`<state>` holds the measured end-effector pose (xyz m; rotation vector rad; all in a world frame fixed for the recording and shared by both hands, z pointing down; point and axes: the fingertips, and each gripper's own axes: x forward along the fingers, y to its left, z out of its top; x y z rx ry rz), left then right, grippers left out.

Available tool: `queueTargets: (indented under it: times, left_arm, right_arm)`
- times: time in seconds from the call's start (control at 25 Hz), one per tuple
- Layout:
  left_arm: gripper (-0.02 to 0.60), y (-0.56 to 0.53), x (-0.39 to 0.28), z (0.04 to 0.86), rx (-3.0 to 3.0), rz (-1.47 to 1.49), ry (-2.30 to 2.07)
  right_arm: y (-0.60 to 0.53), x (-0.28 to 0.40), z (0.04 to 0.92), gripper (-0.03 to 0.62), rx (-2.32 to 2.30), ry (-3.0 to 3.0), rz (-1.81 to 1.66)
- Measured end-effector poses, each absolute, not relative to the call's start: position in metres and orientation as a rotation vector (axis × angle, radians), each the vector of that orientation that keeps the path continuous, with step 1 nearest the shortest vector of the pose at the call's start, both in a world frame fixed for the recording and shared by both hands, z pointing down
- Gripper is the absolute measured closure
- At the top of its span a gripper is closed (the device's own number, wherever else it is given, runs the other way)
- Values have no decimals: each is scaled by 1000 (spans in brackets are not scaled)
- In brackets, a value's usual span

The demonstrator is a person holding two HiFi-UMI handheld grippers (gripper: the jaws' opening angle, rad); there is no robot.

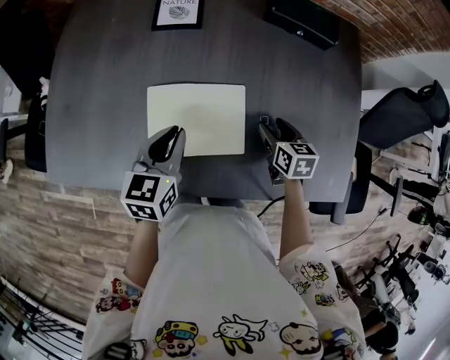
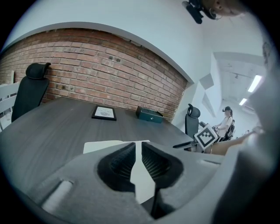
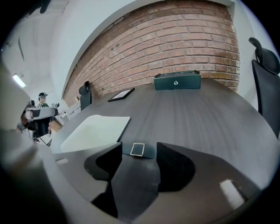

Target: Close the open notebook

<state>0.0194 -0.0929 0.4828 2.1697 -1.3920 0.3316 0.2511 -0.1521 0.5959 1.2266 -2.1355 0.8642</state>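
The notebook (image 1: 197,118) lies flat on the dark table (image 1: 105,84) as one cream rectangle, cover up, with no page spread showing. My left gripper (image 1: 171,137) rests over its near left corner, fingers together with only a thin slit between them and nothing held; the cream cover (image 2: 98,145) shows past the tips (image 2: 138,151). My right gripper (image 1: 271,130) stands just off the notebook's right edge, open. A small dark tab with a square metal frame (image 3: 138,149) lies on the table between its spread jaws (image 3: 139,153), apart from the pads. The notebook (image 3: 96,131) sits to its left.
A framed print (image 1: 177,13) and a dark box (image 1: 302,21) stand at the table's far edge before a brick wall. Office chairs (image 1: 404,112) stand to the right. A person (image 2: 226,118) sits in the background. The table's near edge runs right under both grippers.
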Motion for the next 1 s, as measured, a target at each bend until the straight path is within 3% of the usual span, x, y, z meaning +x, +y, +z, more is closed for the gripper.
queueTargets:
  times: [0.36,0.52,0.88,1.0]
  left_arm:
    - [549,-95,20,486,2154,310,-1393]
    - [549,-97,20,484,2155,296,-1394]
    - [549,-100,15,485,2143,294,-1396]
    - [549,-101,14,486,2141,294,-1397]
  right_arm:
    - [-159,246,608,336,1196,-2069,843]
    - [-160,250,611,383,1220,-2018,788]
    - [-160,250,611,402,1229,-1997,792]
    - [-157,245,611,436,1198,-2018,863]
